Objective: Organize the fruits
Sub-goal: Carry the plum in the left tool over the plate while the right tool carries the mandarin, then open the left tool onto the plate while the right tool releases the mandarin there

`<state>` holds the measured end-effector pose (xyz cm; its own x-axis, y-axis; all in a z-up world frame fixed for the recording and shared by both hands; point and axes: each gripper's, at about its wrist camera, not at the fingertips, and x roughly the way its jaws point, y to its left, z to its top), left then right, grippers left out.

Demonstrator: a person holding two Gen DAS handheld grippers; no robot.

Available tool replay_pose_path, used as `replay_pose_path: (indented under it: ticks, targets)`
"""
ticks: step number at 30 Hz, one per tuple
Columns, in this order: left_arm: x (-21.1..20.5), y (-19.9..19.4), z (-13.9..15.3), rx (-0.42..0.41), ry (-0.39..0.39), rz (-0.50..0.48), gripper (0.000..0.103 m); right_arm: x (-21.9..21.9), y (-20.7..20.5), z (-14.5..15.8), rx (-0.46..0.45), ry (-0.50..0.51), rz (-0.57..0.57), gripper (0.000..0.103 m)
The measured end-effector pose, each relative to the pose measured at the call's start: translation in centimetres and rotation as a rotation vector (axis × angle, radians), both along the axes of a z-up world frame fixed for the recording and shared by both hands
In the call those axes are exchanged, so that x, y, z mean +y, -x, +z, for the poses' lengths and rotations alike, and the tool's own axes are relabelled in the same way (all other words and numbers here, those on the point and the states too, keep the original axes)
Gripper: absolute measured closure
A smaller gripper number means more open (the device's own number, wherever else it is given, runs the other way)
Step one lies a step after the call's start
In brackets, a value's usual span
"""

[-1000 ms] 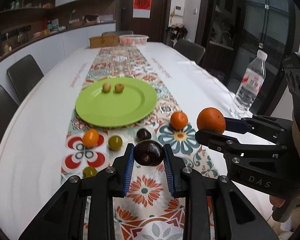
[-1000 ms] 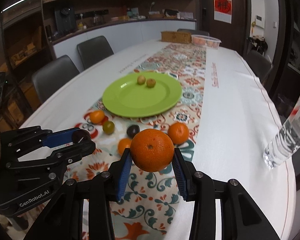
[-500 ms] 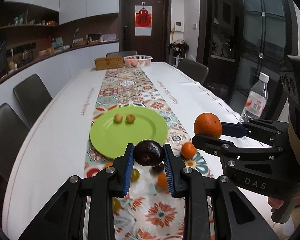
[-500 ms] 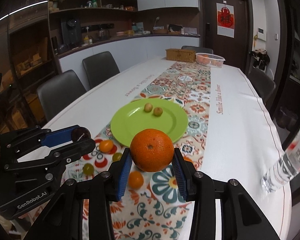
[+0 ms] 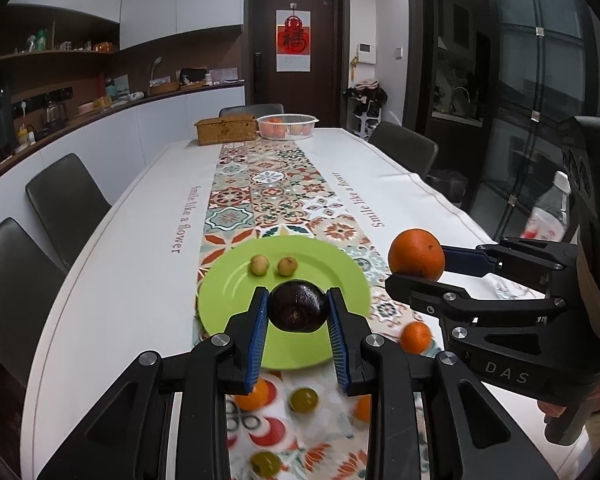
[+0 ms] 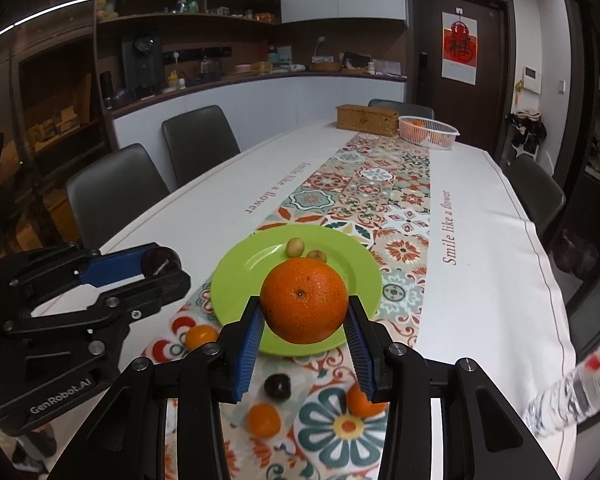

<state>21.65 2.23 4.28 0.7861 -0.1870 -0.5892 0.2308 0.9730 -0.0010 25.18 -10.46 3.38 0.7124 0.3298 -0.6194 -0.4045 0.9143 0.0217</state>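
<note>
From your left wrist, the left gripper (image 5: 298, 314) is clamped on a plum (image 5: 298, 307) — dark, glossy, round, its stem dimple facing you, pinched between the ribbed blue pads (image 5: 257, 338). It hangs above the near part of a smooth lime-green plate (image 5: 340, 276), which sits on a tiled floral runner (image 5: 268, 184) over a white cloth. Two small yellow-tan fruits (image 5: 273, 266) rest side by side on the plate's far part, and bare green lies all around them. To the right, the right gripper (image 5: 418, 270) grips an orange (image 5: 417, 255), pebbled and round, out past the plate's right rim. Loose fruit lies blurred on the runner near you: small oranges (image 5: 416, 336) and greenish ones (image 5: 303, 399). A water bottle (image 5: 548, 212) stands near the table's right edge, and a woven box (image 5: 226, 130) and a mesh basket (image 5: 288, 125) sit at the far end, well apart. From your right wrist, the right gripper (image 6: 304, 322) is closed on the orange (image 6: 304, 300), whose navel faces the lens, and it hides part of the plate (image 6: 240, 280) behind it. The left gripper (image 6: 162, 270) is at the left, just off the plate's left rim, with only a sliver of the plum (image 6: 160, 261) showing. Nearer you, a dark fruit (image 6: 278, 386) and small oranges (image 6: 264, 419) dot the runner — the white cloth on either side is bare, with grey chairs (image 6: 116, 196) along the left edge.
</note>
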Motion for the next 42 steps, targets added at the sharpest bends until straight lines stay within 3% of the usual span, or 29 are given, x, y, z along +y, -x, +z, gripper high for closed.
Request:
replay_pose_path:
  ticks: [15,28,38,42]
  targets:
    - [2.1,-8.1,-3.4,0.123,0.010,-0.006,0.074,2.0,-7.6,-2.7,0.102,0.046,-0.020,0.061]
    - [3.1,-14.4,-8.0,0.309,0.055,0.010,0.074,3.4,-13.1,-6.8,0.268,0.063,-0.026,0.061]
    - [3.2,-14.7,-8.4,0.325,0.023,0.029,0.071,3.1,-14.3,-8.4,0.324,0.036,-0.035,0.060]
    - [3.2,-13.5,-7.3,0.289,-0.007,0.051,0.069,2.7,-13.3,-7.7,0.290,0.044,-0.042,0.059]
